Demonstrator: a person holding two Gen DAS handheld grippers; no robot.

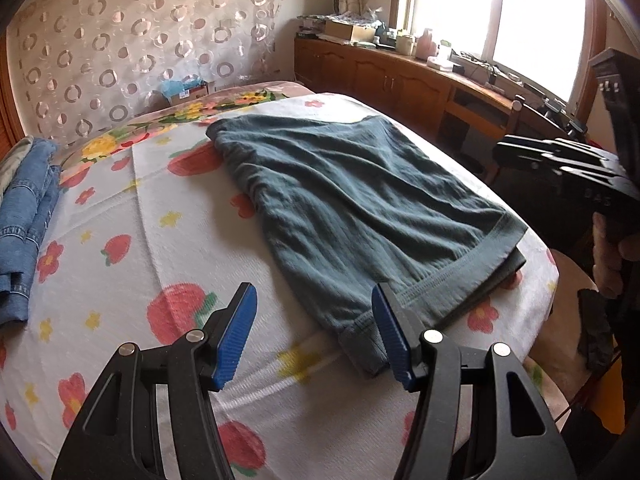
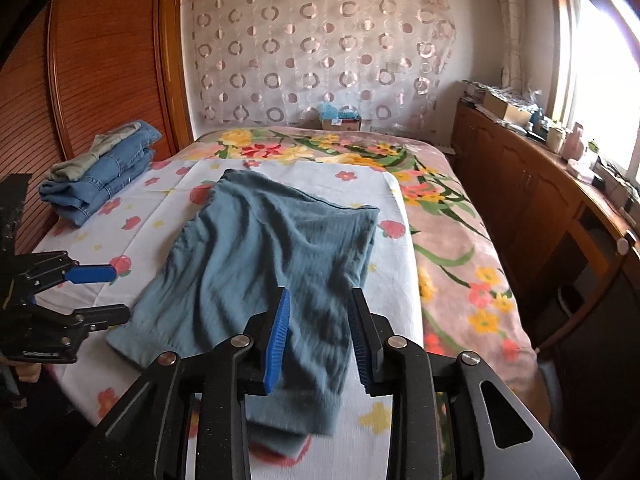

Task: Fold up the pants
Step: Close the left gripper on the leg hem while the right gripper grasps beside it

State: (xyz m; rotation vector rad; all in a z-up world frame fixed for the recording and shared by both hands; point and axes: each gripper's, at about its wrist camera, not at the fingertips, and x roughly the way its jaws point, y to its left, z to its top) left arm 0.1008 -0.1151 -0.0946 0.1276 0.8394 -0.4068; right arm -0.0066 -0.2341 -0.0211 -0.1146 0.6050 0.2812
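Observation:
Teal-grey pants [image 1: 360,200] lie folded on the white strawberry-print sheet [image 1: 132,216], waistband hem toward me. My left gripper [image 1: 314,296] stands open over the sheet, with its right finger beside the near left corner of the pants and nothing between its pads. In the right wrist view the pants [image 2: 260,248] spread across the bed, and my right gripper [image 2: 320,296] hovers over their near right part, jaws partly open and not pressing on the cloth. The left gripper [image 2: 120,292] shows at that view's left edge, open, beside the pants' near left corner.
A stack of folded blue jeans [image 2: 100,172] rests at the bed's far left beside a wooden wardrobe [image 2: 100,60]. A floral blanket [image 2: 460,240] covers the right and far side of the bed. A cluttered wooden cabinet [image 2: 540,184] runs under the window.

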